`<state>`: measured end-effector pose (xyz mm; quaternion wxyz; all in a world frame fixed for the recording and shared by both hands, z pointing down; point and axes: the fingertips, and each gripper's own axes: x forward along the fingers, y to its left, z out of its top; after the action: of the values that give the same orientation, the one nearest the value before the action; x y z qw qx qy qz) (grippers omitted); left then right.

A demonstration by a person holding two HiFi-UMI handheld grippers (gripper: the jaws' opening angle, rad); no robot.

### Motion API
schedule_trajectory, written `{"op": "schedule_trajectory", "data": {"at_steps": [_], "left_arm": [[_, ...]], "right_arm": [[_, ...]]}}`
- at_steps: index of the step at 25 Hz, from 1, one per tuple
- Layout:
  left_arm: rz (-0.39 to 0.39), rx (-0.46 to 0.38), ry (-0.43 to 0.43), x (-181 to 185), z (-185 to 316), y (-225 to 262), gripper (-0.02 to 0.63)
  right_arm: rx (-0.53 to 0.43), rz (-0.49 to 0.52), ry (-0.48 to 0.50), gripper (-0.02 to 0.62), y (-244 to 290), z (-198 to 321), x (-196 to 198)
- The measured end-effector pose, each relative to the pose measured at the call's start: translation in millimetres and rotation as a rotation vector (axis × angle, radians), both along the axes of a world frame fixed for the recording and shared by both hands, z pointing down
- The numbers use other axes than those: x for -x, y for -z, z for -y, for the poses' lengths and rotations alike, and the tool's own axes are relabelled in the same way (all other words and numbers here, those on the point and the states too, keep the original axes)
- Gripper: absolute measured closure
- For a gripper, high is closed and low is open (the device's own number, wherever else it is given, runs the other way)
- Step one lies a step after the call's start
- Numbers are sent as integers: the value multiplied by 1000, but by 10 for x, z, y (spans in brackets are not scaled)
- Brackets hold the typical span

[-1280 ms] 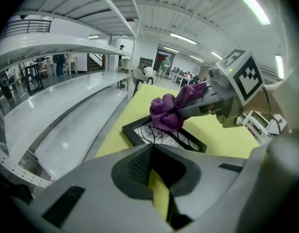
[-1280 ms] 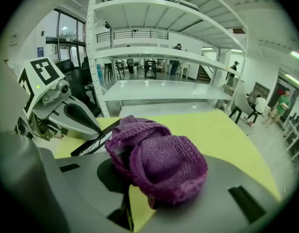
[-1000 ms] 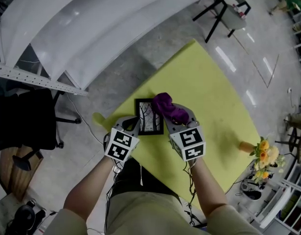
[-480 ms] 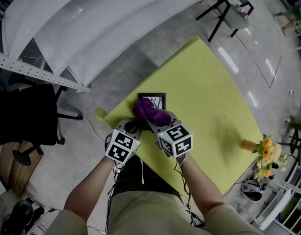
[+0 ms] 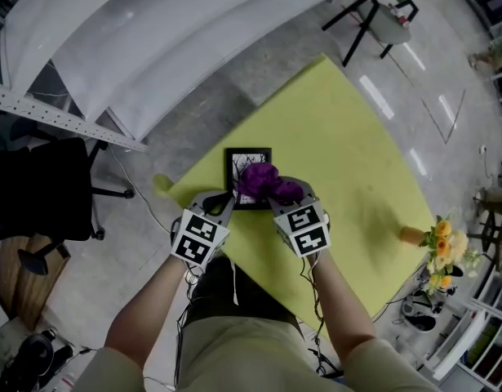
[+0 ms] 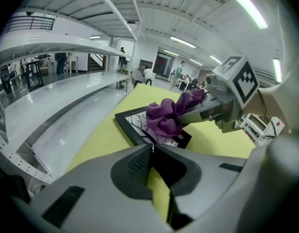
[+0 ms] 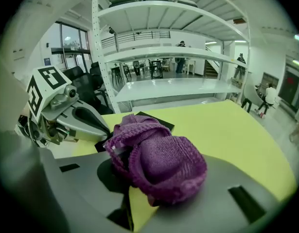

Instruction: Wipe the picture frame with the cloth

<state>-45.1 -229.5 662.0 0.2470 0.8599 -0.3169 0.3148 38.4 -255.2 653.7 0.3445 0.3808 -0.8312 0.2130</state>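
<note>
A black picture frame point(image 5: 241, 163) with a white tree print lies flat on the yellow table point(image 5: 348, 145), near its left corner. My right gripper point(image 5: 277, 193) is shut on a bunched purple cloth point(image 5: 265, 183), which rests on the frame's right half. In the right gripper view the cloth point(image 7: 159, 161) covers the jaw tips. My left gripper point(image 5: 224, 203) is shut, its tips at the frame's near left edge. In the left gripper view its closed tips point(image 6: 151, 148) sit just in front of the frame point(image 6: 132, 122), with the cloth point(image 6: 167, 116) behind them.
A vase of orange and yellow flowers point(image 5: 443, 247) stands at the table's right edge. White shelving point(image 5: 153, 31) runs along the far left. A black office chair point(image 5: 46, 194) is on the floor at left, and a stool point(image 5: 379, 13) beyond the table.
My right gripper carried the cloth leftward over the frame, then back toward its right half. The left gripper stayed at the frame's near edge.
</note>
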Motion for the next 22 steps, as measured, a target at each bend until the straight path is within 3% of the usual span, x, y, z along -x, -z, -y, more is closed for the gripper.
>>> {"op": "schedule_trajectory", "data": {"at_steps": [4,8,12,16,22], "left_arm": [[-19,23,18,3,-7,-16,595],[-41,49,47,23,-13,-9,595],[-68,66,45,26,-104,42,595],[-69,76,45,20,-180,40,595],[-82,96,79,34,-201,-11,595]], "right_arm": [[-31,-41,-85,489,130,-16,-188],[-50,98,-143,491,474,-22,-57],[-96,166,-107,492,757,-49,204],[-79,272,-56,492,834,-117,490],[19,218,-24,492,305,-336,628]]}}
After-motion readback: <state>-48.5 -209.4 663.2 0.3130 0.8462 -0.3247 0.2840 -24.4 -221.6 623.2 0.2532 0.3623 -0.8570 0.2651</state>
